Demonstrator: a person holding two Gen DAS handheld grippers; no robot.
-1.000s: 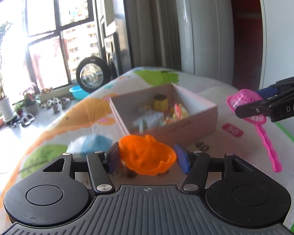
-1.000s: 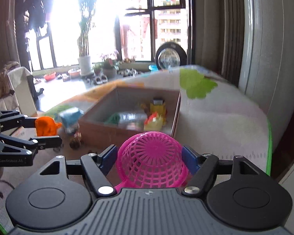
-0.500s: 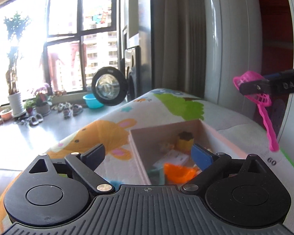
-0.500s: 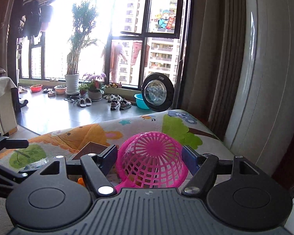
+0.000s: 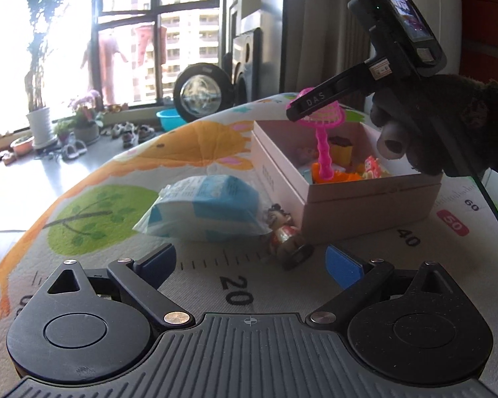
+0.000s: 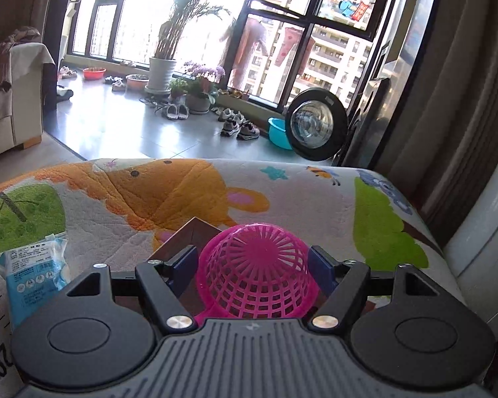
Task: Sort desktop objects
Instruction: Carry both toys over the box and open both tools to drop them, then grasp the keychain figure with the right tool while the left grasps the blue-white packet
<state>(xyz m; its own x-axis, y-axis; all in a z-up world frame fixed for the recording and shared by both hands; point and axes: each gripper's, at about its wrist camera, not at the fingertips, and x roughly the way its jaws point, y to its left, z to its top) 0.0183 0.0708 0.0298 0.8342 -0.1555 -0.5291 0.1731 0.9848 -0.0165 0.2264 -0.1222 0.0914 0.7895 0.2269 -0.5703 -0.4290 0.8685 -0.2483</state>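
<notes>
My left gripper (image 5: pixel 250 263) is open and empty, low over the mat in front of the pink box (image 5: pixel 358 199). A small toy figure (image 5: pixel 284 232) and a blue-and-white wipes pack (image 5: pixel 206 210) lie just ahead of it. The orange toy (image 5: pixel 340 176) lies inside the box among other small toys. My right gripper (image 6: pixel 253 270) is shut on the pink mesh scoop (image 6: pixel 257 272). In the left wrist view the right gripper (image 5: pixel 310 107) holds the scoop (image 5: pixel 322 126) above the box, its handle hanging down into it.
The printed play mat (image 5: pixel 116 205) has ruler numbers along its near edge. The wipes pack also shows in the right wrist view (image 6: pixel 33 273) at the left. Beyond the mat's far edge are floor, plant pots, shoes, a blue basin (image 6: pixel 279 132) and windows.
My left gripper opened, dropped the orange toy into the box, then drew back and down to the mat. My right gripper carried the pink scoop leftwards over the box.
</notes>
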